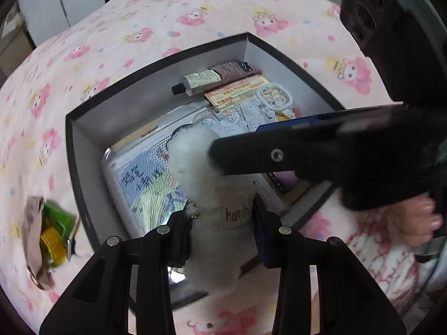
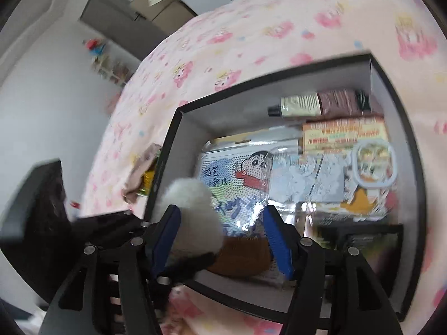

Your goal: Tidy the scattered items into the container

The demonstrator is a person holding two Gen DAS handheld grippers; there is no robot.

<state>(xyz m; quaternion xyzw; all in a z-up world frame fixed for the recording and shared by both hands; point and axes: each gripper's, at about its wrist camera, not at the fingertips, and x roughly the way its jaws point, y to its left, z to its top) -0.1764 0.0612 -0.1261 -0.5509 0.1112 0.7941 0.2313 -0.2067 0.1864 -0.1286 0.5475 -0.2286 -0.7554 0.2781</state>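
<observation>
One fluffy white plush toy (image 1: 212, 195) is the thing in play, and we hold it in our left gripper (image 1: 223, 217), whose jaws are clamped on its body just beside a tag reading "handmade". It hangs directly over the open black box (image 1: 83, 128) that sits on a bed (image 1: 139, 28) with a pink cartoon-print sheet. The toy's long axis runs away from the left jaws and down toward the box floor, so we judge that setting it in calls for a short drop straight ahead, not a sideways reach. Our right gripper (image 2: 220, 240) comes in from the other side; its blue-padded jaws stand wide apart, with the toy's white head between them, close against one pad, and not gripped by them. The left hand is plainly the nearer one, since it alone carries the toy. Inside the box we count one tube (image 1: 212, 76) with a black cap, one orange printed carton (image 1: 237, 90), one small white-rimmed case (image 1: 275, 97), and one flat cartoon-printed pack (image 1: 145, 178) lying under the toy; a few more flat things lie beneath, too overlapped to count. Outside the box, near its far wall from our right hand, one small heap (image 1: 47, 231) lies on the sheet: beige cloth over something green and yellow, too blurred to count apart.
</observation>
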